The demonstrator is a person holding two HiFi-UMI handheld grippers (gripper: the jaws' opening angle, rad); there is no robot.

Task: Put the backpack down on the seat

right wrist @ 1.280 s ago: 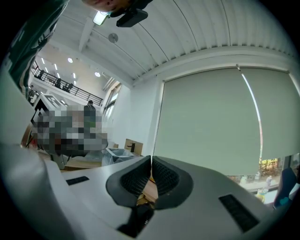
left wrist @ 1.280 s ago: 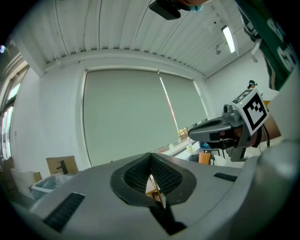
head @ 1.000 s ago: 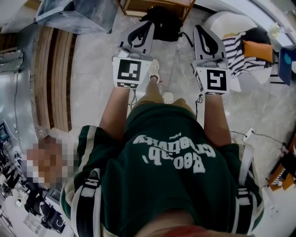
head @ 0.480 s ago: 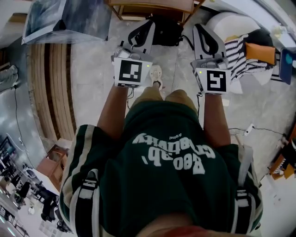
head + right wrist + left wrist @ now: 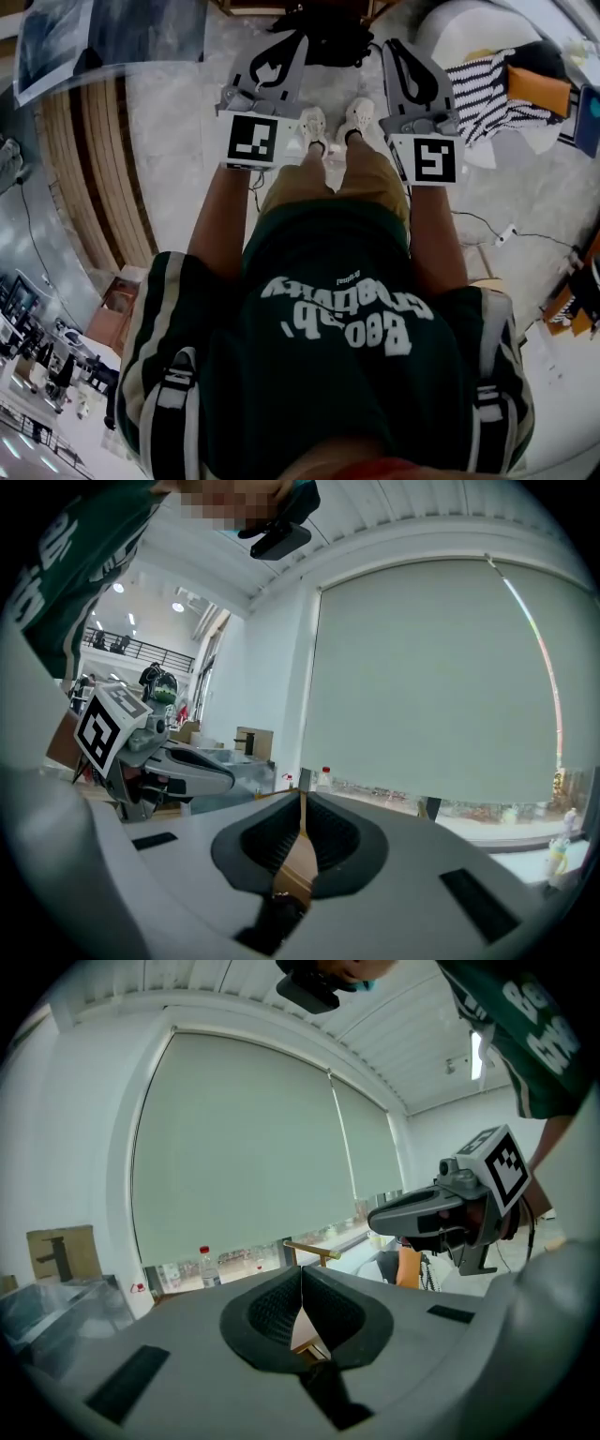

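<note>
The black backpack lies on the floor at the top edge of the head view, in front of a wooden chair frame that is mostly cut off. My left gripper and right gripper are held side by side ahead of the person's body, pointing toward the backpack, one on each side of it. Both are shut with nothing between the jaws. In the left gripper view the jaws meet, and the right gripper shows beside them. The right gripper view shows its own jaws closed too.
A white round seat with a striped cloth and an orange cushion is at the right. A slatted wooden platform runs along the left, with plastic-wrapped goods above it. A cable lies on the floor.
The person has stepped forward: backpack and chair have slid to the top edge of the head view. Both grippers moved forward and down with them, still shut. The feet now stand together.
</note>
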